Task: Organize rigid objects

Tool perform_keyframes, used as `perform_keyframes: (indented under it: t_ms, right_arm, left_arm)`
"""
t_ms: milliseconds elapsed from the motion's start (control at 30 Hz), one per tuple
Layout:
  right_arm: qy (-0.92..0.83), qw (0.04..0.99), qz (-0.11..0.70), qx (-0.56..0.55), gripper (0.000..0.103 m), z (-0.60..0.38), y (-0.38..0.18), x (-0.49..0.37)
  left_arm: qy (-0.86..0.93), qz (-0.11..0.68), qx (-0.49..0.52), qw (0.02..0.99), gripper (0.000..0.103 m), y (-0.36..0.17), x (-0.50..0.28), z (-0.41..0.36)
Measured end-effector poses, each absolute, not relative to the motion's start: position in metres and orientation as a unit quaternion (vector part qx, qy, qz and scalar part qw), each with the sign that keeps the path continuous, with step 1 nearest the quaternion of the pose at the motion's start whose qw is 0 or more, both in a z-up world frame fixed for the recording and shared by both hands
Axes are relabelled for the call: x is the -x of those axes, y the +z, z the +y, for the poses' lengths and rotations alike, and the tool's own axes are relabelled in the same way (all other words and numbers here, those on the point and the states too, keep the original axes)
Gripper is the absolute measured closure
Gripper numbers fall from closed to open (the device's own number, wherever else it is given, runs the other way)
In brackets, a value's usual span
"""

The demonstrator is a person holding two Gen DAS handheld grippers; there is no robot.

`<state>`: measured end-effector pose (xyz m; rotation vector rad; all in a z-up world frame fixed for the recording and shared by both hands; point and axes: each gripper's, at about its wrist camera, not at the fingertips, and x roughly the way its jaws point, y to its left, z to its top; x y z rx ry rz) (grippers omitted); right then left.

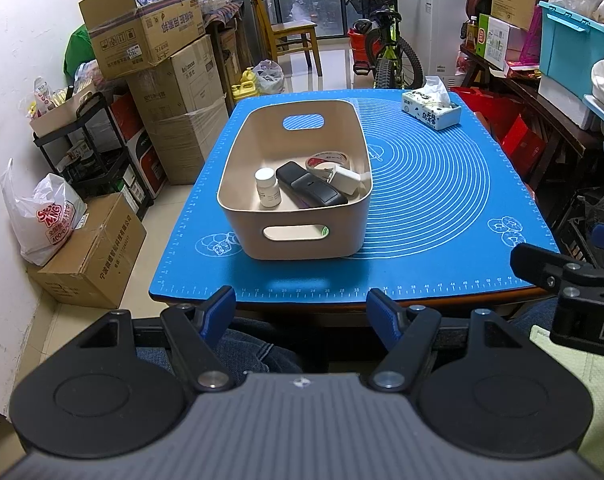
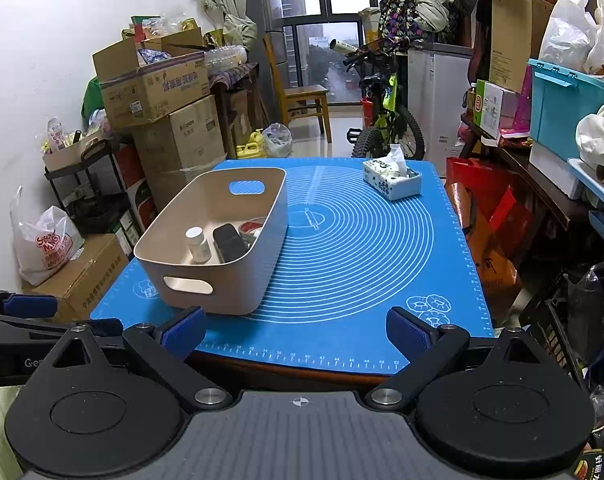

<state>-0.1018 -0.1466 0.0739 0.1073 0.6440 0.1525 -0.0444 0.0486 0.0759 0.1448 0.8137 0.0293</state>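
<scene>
A beige bin [image 1: 258, 148] [image 2: 270, 224] stands on the blue mat [image 1: 442, 200] [image 2: 362, 256], left of the middle. Inside lie a small white bottle [image 1: 267, 188] [image 2: 198, 244], a black remote [image 1: 310, 190] [image 2: 229, 243], a white charger plug [image 1: 344, 179] and a tape roll [image 1: 328, 159] [image 2: 251, 227]. My left gripper [image 1: 302, 314] hangs open before the table's near edge, with nothing between its blue pads. My right gripper [image 2: 296, 334] is open too, over the near edge, its fingers empty. The right gripper's side [image 1: 562, 280] shows at the right of the left wrist view.
A tissue box [image 1: 431, 106] [image 2: 392, 178] sits at the mat's far right corner. Stacked cardboard boxes [image 1: 158, 60] and a black cart [image 1: 90, 152] line the left wall. A bicycle [image 1: 386, 48] stands beyond the table and shelves with bins [image 2: 562, 108] crowd the right.
</scene>
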Motion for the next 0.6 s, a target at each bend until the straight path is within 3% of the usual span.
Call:
perform_keyframes:
  t_ms: [600]
  right_arm:
    - [0.074,0.943,0.318,-0.056,0.007,-0.1506,0.0711,0.1038]
  left_arm:
    - [0.014,0.394,-0.073,0.916,0.030,0.0746,0.0436,0.0527]
